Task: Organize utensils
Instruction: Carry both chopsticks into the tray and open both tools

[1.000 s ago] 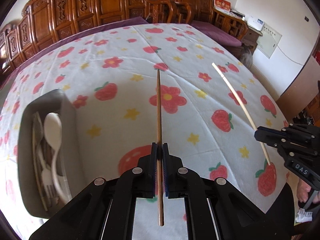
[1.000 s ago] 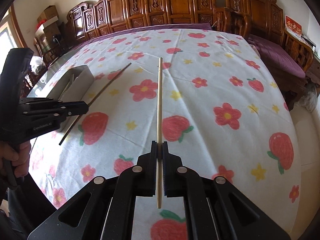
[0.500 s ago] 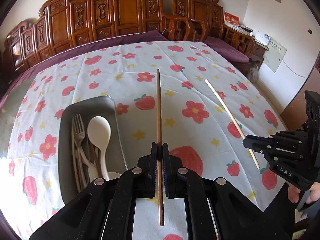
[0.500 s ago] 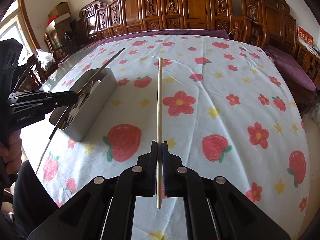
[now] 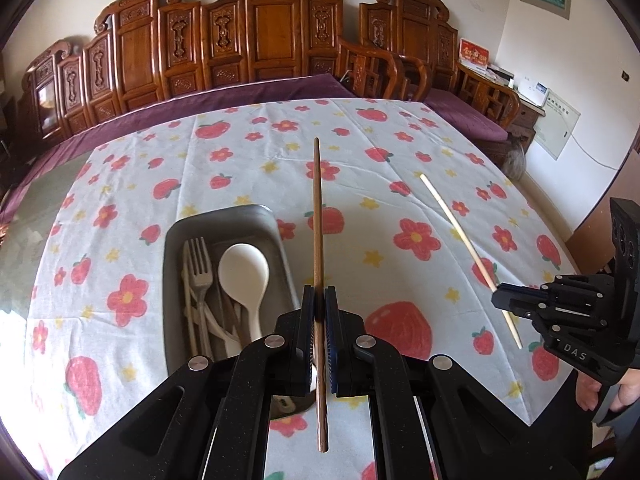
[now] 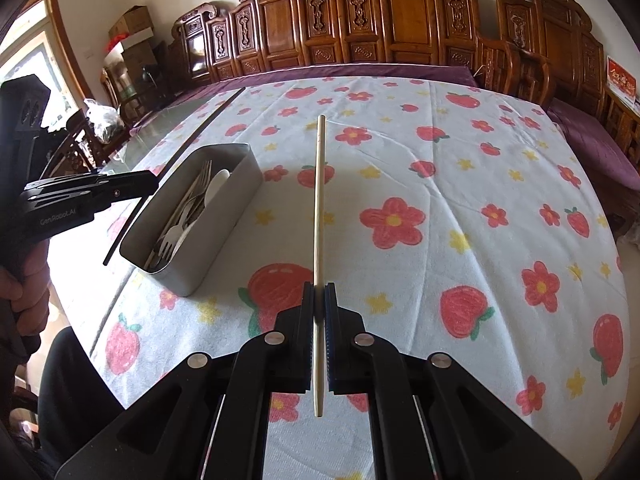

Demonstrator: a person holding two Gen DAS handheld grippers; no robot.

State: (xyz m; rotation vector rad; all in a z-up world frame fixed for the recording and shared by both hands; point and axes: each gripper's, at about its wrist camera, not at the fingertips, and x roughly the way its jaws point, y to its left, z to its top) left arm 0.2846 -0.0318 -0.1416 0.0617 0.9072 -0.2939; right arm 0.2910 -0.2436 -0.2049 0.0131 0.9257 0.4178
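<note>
Several forks (image 5: 199, 268) and a white spoon (image 5: 244, 276) fill the grey bin (image 5: 224, 216).

Dark chopstick (image 5: 318, 216) clamped in left hand-held gripper (image 5: 319, 320), beside grey utensil tray (image 5: 224, 220).

Both held up off the table and angled downward, left gripper (image 5: 319, 312) pinched tight with a bare hand (image 6: 24, 280) wrapped round its handle, right gripper (image 6: 319, 304) off to its right, clamped just as tight.
</note>
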